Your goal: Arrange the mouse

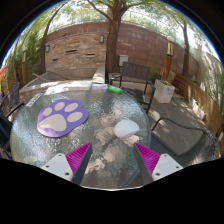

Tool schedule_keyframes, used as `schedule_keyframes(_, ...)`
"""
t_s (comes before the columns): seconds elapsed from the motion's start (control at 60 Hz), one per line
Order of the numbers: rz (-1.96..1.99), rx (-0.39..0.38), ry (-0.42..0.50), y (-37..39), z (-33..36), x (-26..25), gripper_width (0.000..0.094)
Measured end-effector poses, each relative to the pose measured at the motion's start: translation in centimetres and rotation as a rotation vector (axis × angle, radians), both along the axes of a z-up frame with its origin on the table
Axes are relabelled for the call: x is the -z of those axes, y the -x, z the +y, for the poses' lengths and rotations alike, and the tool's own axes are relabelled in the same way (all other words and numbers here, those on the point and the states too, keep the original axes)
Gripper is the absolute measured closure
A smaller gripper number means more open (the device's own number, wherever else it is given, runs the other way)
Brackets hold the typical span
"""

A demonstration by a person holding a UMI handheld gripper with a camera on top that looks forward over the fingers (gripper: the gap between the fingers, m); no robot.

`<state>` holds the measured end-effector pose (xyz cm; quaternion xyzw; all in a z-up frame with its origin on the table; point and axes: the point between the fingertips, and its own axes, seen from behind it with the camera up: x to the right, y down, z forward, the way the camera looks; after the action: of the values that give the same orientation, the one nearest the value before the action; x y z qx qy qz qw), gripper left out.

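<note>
Glass makes up the big round worktop (40,150), and we can see the tree leaves shining back in it, so it looks smooth and slippery. Behind it stand a brick wall (75,45), a tree trunk (113,40) and a dark chair (135,75). On the worktop lies a purple mat (60,117) shaped like a paw, with pale toe marks on it. Next comes the white mouse (126,127), which sits on the bare glass beside the mat, not on it, and just ahead of our tool (113,156). A small green thing (116,90) lies far off by the back edge; we cannot tell what it is. Our tool is spread wide and holds nothing, with its pink pads (80,156) on each side and the mouse a little beyond them. We think the mouse could slide away on the glass if one finger bumps it first. It could also slip out of the grip, since it is round and smooth. If we push down hard, the fingers might knock the glass. We see no words, names or labels that we can read on anything.
</note>
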<state>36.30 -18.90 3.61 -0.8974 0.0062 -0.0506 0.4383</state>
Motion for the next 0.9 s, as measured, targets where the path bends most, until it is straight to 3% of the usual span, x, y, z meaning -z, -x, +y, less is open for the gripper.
schedule_keyframes(0.167, 0.081, 0.033, 0.05, -2.5, 5.6, 5.0, 0.0089)
schedule_keyframes(0.45, 0.116, 0.005, 0.04, -3.6, 12.7, 4.5, 0.0095)
schedule_keyframes(0.5, 0.104, 0.003, 0.045, -3.4, 13.9, 4.9, 0.0156)
schedule_keyframes(0.617, 0.065, -0.03, 0.046, -3.2, 14.6, 5.0, 0.0419)
schedule_keyframes(0.9, 0.042, -0.027, 0.063, -2.8, 15.0, 4.9, 0.056)
